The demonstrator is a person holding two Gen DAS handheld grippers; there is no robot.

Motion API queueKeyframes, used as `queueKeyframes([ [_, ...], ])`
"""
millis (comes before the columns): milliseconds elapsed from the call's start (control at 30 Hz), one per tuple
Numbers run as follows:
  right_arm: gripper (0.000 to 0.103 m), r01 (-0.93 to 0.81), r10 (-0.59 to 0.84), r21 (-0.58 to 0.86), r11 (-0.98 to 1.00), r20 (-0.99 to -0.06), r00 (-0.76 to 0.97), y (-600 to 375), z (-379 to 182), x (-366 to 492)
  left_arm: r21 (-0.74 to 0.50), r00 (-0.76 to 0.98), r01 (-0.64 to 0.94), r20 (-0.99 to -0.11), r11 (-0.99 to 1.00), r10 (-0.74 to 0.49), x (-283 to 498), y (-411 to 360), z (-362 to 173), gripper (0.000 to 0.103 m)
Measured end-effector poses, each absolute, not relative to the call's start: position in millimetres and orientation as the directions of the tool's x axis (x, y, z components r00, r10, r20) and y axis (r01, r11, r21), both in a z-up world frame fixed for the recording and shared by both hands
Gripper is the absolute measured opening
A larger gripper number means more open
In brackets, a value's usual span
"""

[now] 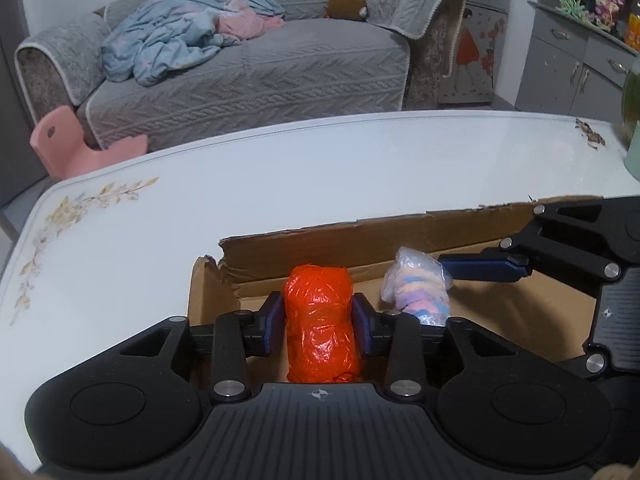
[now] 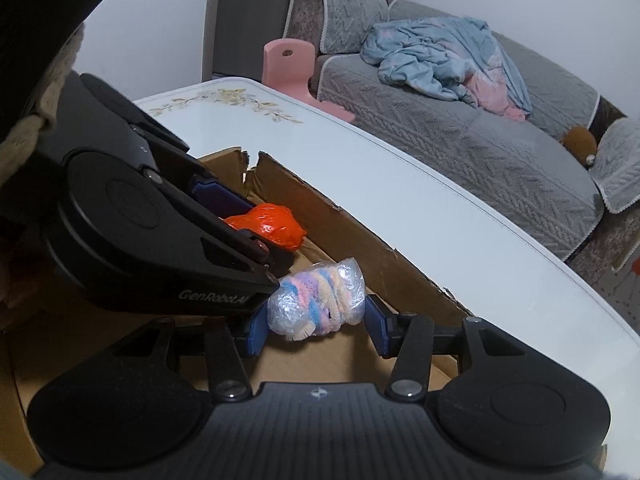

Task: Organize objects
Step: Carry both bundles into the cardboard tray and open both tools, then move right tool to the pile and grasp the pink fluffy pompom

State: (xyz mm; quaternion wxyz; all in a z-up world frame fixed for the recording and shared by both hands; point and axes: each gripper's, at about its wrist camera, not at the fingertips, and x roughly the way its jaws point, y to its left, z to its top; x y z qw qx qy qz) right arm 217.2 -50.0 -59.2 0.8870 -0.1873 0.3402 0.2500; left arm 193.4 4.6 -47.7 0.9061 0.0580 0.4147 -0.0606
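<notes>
My left gripper [image 1: 319,318] is shut on an orange plastic-wrapped bundle [image 1: 320,324] and holds it inside an open cardboard box [image 1: 360,236]. My right gripper [image 2: 316,320] is shut on a clear bag of pastel hair ties [image 2: 320,300], also inside the box [image 2: 360,240]. In the left wrist view the hair-tie bag [image 1: 416,292] sits just right of the orange bundle, with the right gripper's fingers [image 1: 484,266] coming in from the right. In the right wrist view the orange bundle [image 2: 268,226] shows behind the left gripper's body.
The box stands on a white glossy table [image 1: 280,176] with a floral print at its left corner. A green container [image 1: 632,120] is at the table's far right. Beyond the table are a grey sofa [image 1: 240,72] with a blue blanket, a pink stool [image 1: 68,144] and grey cabinets.
</notes>
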Motion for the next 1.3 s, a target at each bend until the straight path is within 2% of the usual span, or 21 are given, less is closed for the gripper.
queueKeyframes([
  [67, 0.051, -0.566, 0.314, -0.161, 0.808, -0.696, 0.646, -50, -58, 218, 0.065, 0.653, 0.155, -0.755, 0.986, -0.053, 193, 2, -45, 0.073],
  [133, 0.064, -0.563, 0.313, -0.161, 0.811, -0.693, 0.649, -52, -56, 215, 0.063, 0.668, 0.161, -0.742, 0.985, -0.061, 190, -1, -39, 0.077],
  [167, 0.069, -0.564, 0.317, -0.157, 0.811, -0.692, 0.649, -52, -54, 216, 0.067, 0.672, 0.165, -0.738, 0.984, -0.062, 189, -3, -36, 0.077],
  [500, 0.07, -0.57, 0.298, -0.161, 0.806, -0.722, 0.625, -53, -40, 212, 0.087, 0.642, 0.12, -0.767, 0.989, -0.01, 183, -3, -15, 0.083],
  [733, 0.08, -0.548, 0.255, -0.177, 0.818, -0.742, 0.62, -51, -26, 205, 0.012, 0.607, 0.09, -0.793, 0.996, -0.045, 173, 11, 4, 0.085],
  [933, 0.089, -0.499, 0.24, -0.121, 0.858, -0.765, 0.598, -56, -11, 200, -0.066, 0.568, -0.018, -0.822, 0.998, -0.044, 158, 28, 20, 0.086],
  [1200, 0.094, -0.458, 0.224, -0.109, 0.882, -0.758, 0.612, -58, 5, 166, -0.045, 0.609, -0.04, -0.793, 0.998, -0.011, 109, 35, 43, 0.091],
  [1300, 0.098, -0.433, 0.232, -0.082, 0.898, -0.746, 0.624, -64, 14, 144, -0.04, 0.645, -0.033, -0.765, 0.999, -0.009, 77, 39, 50, 0.097],
])
